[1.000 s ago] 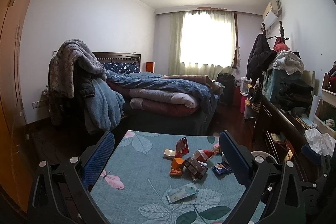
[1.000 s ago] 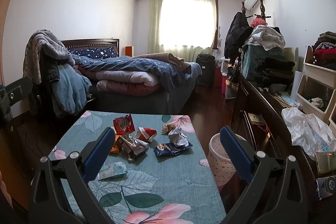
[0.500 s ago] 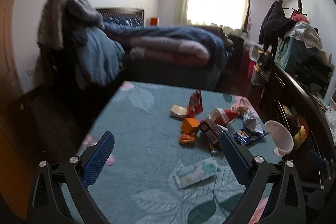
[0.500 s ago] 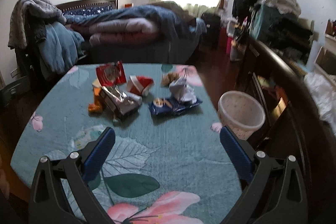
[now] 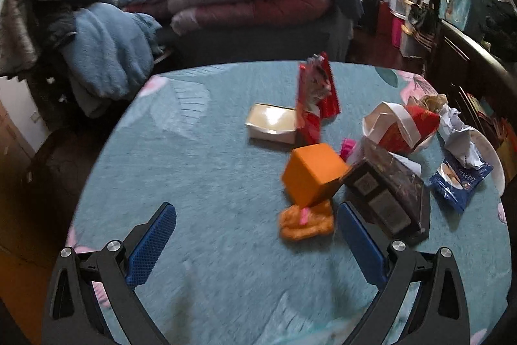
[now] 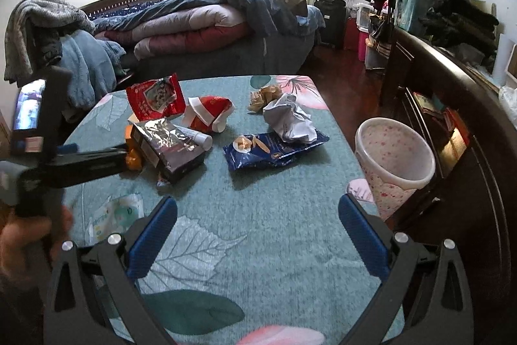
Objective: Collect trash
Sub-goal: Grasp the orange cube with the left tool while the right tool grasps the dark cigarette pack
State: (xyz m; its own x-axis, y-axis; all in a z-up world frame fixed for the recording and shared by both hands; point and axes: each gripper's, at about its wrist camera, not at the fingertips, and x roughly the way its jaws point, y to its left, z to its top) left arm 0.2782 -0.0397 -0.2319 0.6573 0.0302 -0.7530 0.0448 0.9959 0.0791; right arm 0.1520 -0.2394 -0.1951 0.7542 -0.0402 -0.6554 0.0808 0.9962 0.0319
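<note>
Woven teal tablecloth (image 5: pixel 200 170) (leaf print) bears an orange box (image 5: pixel 311 178); both tools (image 5: pixel 257 243) (image 6: pixel 258 236) gape wide, empty.

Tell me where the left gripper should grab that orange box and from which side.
Grip the orange box across its two side faces, coming from the near side, probably slightly above. It sits tilted on the orange wrapper, and the dark box crowds its right. The left gripper is open, nearly aligned.

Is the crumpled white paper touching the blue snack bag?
Touching. The right wrist view shows the crumpled white paper resting directly on the blue snack bag, covering its far end with no gap.
</note>
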